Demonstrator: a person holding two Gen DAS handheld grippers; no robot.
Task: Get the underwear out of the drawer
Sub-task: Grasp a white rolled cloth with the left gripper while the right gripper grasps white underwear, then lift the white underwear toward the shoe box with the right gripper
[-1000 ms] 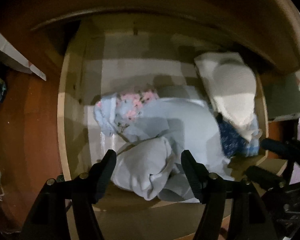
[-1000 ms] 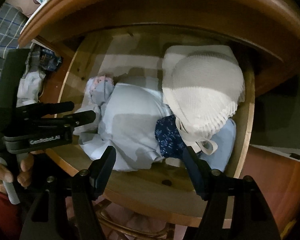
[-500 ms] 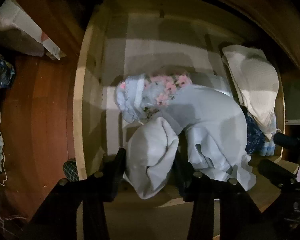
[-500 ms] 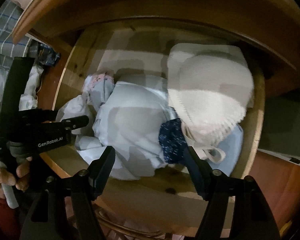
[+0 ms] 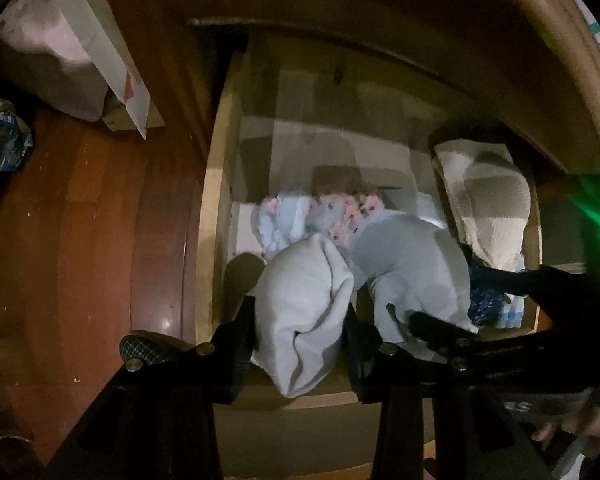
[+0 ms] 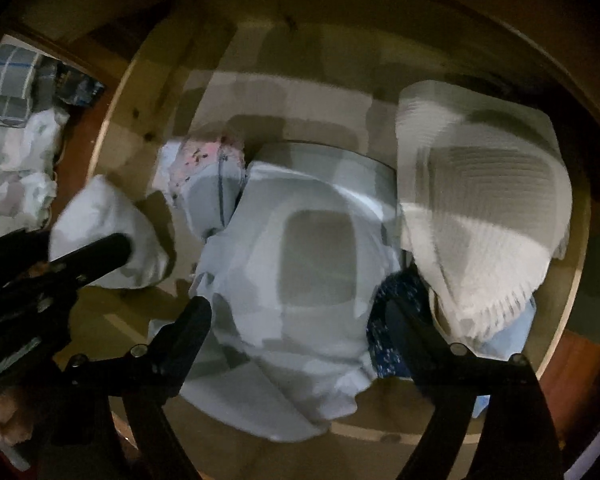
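Observation:
The wooden drawer [image 5: 212, 200] is pulled out and holds several folded underwear pieces. My left gripper [image 5: 299, 316] is closing, and its pads press on a pale grey-white bundle [image 5: 304, 280] at the drawer's front left. In the right wrist view that bundle [image 6: 108, 220] hangs beside a left finger [image 6: 96, 256]. My right gripper [image 6: 296, 308] points down, its jaws opening and straddling the light blue underwear [image 6: 300, 240] without touching it. A floral pink piece [image 6: 204, 160], a white knitted piece [image 6: 480, 200] and a navy patterned piece [image 6: 384, 344] lie around it.
The cabinet top overhangs the back of the drawer [image 6: 116, 128]. Red-brown floor [image 5: 80, 240] lies left of it, with a pale box [image 5: 80, 48], a checked slipper [image 5: 148, 346] and a heap of clothes [image 6: 16, 160]. A hand [image 6: 8, 416] holds the left gripper.
The left jaws closed onto the pale bundle and carried it to the left, away from the blue piece. The right gripper sank closer over the light blue underwear and its jaws spread wider.

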